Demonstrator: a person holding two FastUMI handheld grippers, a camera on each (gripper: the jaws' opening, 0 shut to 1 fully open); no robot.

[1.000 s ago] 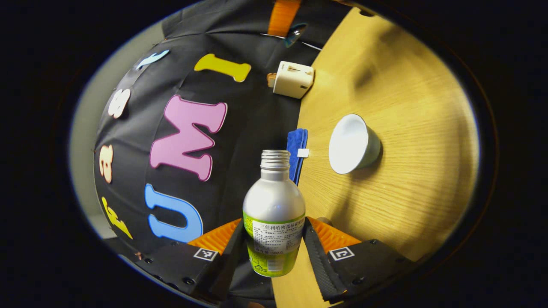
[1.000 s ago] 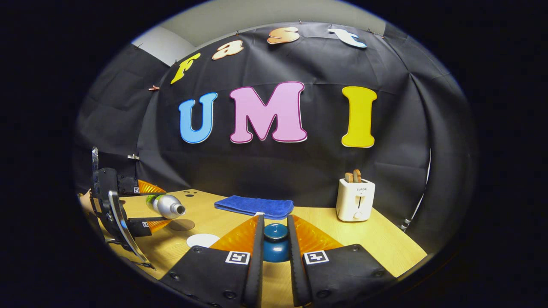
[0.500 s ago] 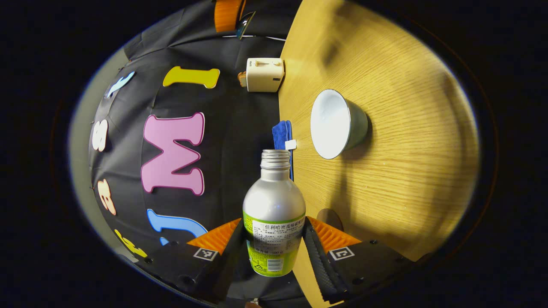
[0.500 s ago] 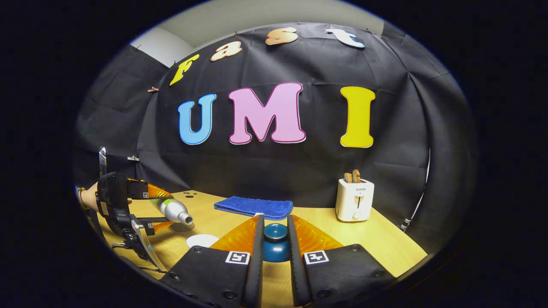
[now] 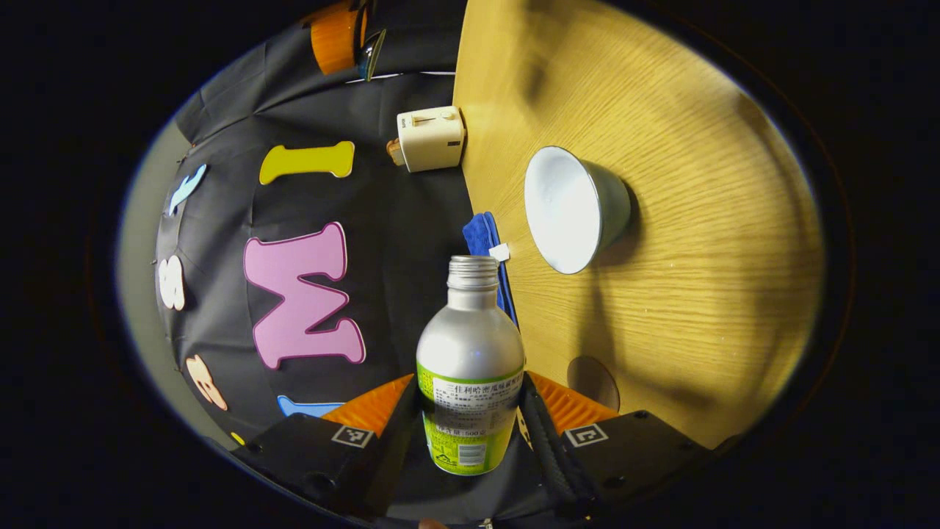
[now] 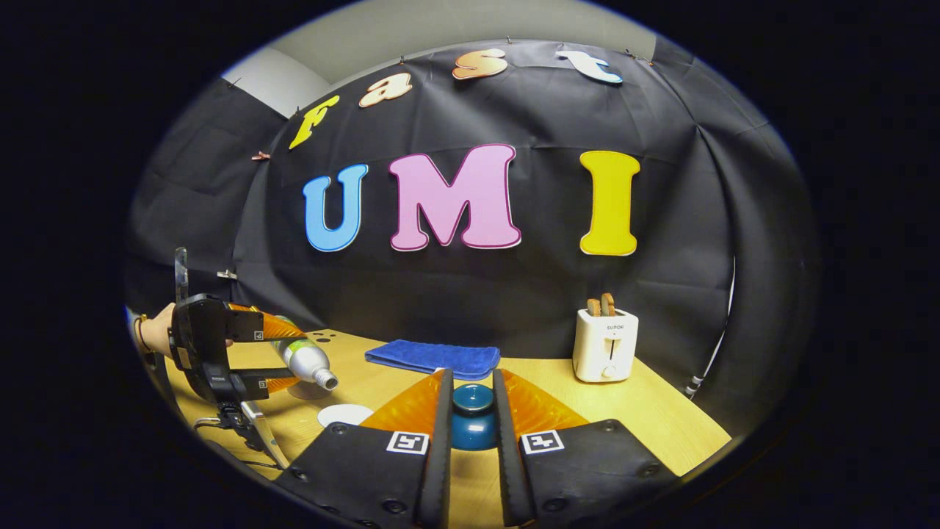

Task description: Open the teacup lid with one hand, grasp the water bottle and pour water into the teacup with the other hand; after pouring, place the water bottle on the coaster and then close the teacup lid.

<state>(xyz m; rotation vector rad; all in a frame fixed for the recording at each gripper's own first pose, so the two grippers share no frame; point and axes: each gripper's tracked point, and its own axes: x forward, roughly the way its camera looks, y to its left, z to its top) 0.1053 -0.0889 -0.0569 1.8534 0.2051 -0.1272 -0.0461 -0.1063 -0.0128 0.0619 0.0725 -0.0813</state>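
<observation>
Gripping the tilted bottle [image 5: 470,360], left claw [image 5: 470,411] aims at the cup [image 5: 573,209]; right claw [image 6: 470,422] pinches the lid [image 6: 472,426].

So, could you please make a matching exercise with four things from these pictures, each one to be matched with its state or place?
Things:
1. water bottle
2. teacup
3. teacup lid
4. blue cloth

States or places:
a. folded flat near the booth wall
b. held between the right gripper's fingers
c. standing open on the table
d. tilted on its side, uncapped, held by the left gripper

Pairs: 1-d, 2-c, 3-b, 4-a
</observation>
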